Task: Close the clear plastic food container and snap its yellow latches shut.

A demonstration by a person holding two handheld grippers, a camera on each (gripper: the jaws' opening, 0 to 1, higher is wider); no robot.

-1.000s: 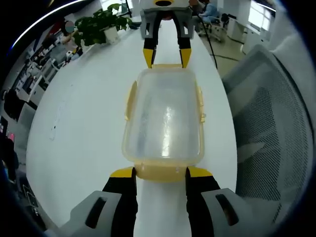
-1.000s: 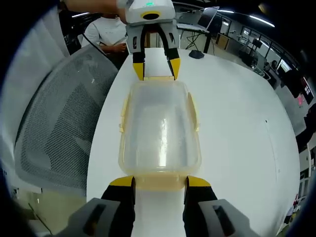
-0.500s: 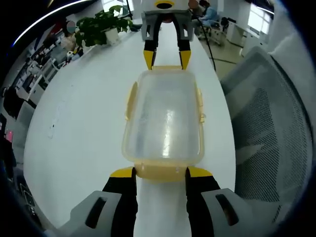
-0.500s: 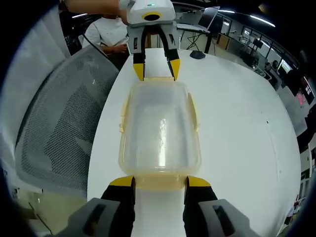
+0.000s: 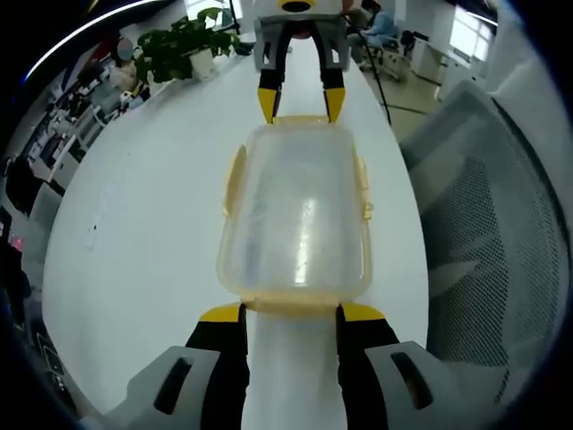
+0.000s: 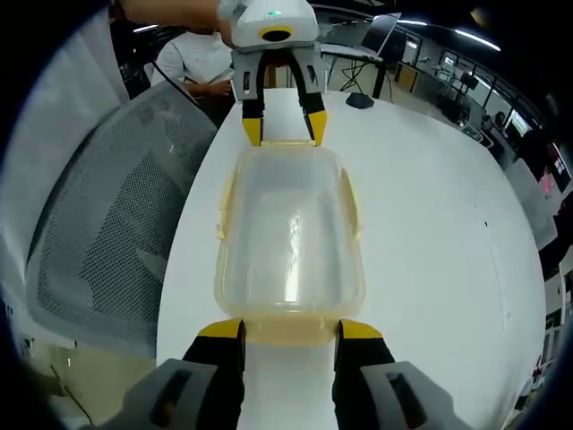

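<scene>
almost nothing is seen to have shifted since the earlier frames: the clear rectangular plastic food container with its pale yellow lid rim (image 5: 295, 215) (image 6: 288, 237) has stayed flat on the white oval table (image 5: 152, 206), only drawn a touch nearer in the left gripper view. its long axis is laid straight between the left gripper (image 5: 290, 313) and the right gripper (image 6: 290, 330), one short end facing each. both pairs of yellow-tipped jaws are held spread, grasping nothing, their tips astride the yellow end latches (image 5: 291, 309), so neither is judged nearer.

White table (image 5: 152, 197), long. Clear lidded container (image 5: 297, 215) on it, centred; potted plant (image 5: 183, 45) seemingly at far-left edge.
</scene>
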